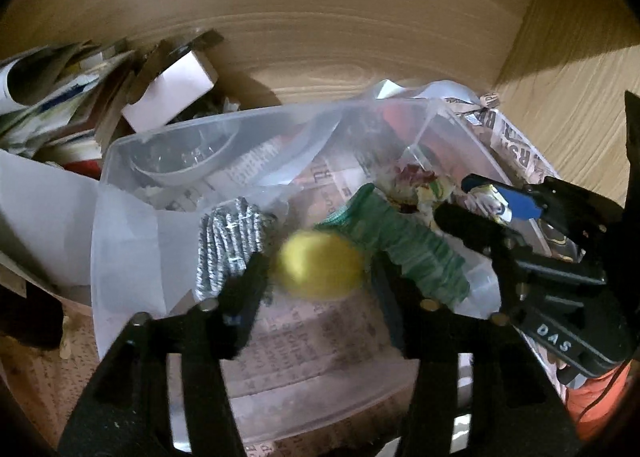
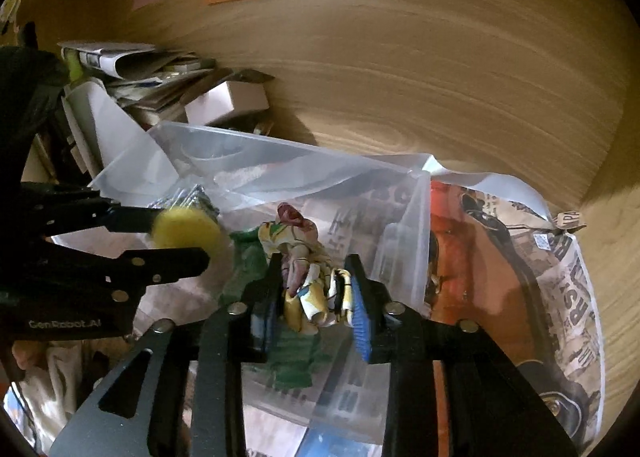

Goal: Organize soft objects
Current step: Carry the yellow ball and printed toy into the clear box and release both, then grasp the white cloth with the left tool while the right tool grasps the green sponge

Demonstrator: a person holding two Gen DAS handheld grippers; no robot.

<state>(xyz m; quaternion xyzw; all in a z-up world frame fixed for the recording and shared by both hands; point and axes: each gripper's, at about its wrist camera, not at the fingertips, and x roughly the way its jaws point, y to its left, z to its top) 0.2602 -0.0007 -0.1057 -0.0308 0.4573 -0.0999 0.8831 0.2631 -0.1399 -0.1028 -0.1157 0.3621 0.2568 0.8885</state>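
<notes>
Left wrist view: black jaws of the left gripper [image 1: 316,277] are standing parted around a yellow ball [image 1: 320,265], which is blurring between them above the clear plastic bin [image 1: 120,161]; the pads appear to be clear of the ball, so the ball is probably being released into the bin. Inside the bin, a grey knitted cloth [image 1: 230,247] and a green ribbed cloth [image 1: 416,253] are lying on the bin floor, with newspaper [image 1: 312,341] showing through it. At the right edge, the right gripper [image 1: 476,201] is reaching over the bin's far corner with a patterned scrap between its blue pads.

Right wrist view: jaws of the right gripper [image 2: 316,289] are standing slightly parted around a crumpled floral cloth [image 2: 304,269], the blue pads [image 2: 360,313] flanking it; whether they are pressing it cannot be told. The cloth is hanging over the green ribbed cloth [image 2: 248,261] inside the bin [image 2: 280,161]. To the left, the left gripper [image 2: 200,233] is flanking the yellow ball [image 2: 184,231].

Step in hand, as judged: both soft items are being deposited in the bin. The next move is calling for fuller opening and a clean lift away.
</notes>
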